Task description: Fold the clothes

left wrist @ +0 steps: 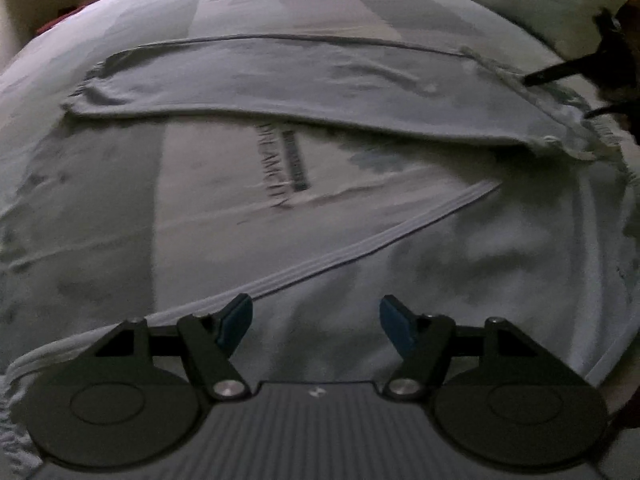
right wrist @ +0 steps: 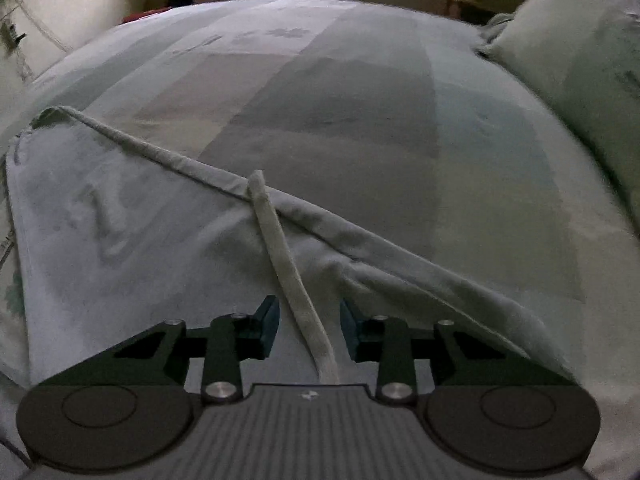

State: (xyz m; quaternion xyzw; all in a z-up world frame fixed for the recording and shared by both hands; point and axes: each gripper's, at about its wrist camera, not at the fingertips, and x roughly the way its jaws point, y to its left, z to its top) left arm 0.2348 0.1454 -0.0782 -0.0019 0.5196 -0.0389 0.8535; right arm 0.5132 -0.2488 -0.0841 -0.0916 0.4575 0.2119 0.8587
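The pale grey cloth garment (left wrist: 304, 80) is laid flat on the patchwork bed cover (left wrist: 100, 200), its near end cut off. A pale cord (right wrist: 280, 248) is seen between the right gripper (right wrist: 309, 322) pads, untouched. The left gripper (left wrist: 316, 320) is held wide apart, empty. The dim room is blurred.

A pale grey pair of trousers (left wrist: 304, 80) lies flat on the bed, legs running from nine to three o'clock (waistband at three), its drawstring (right wrist: 288, 264) trailing toward six o'clock.
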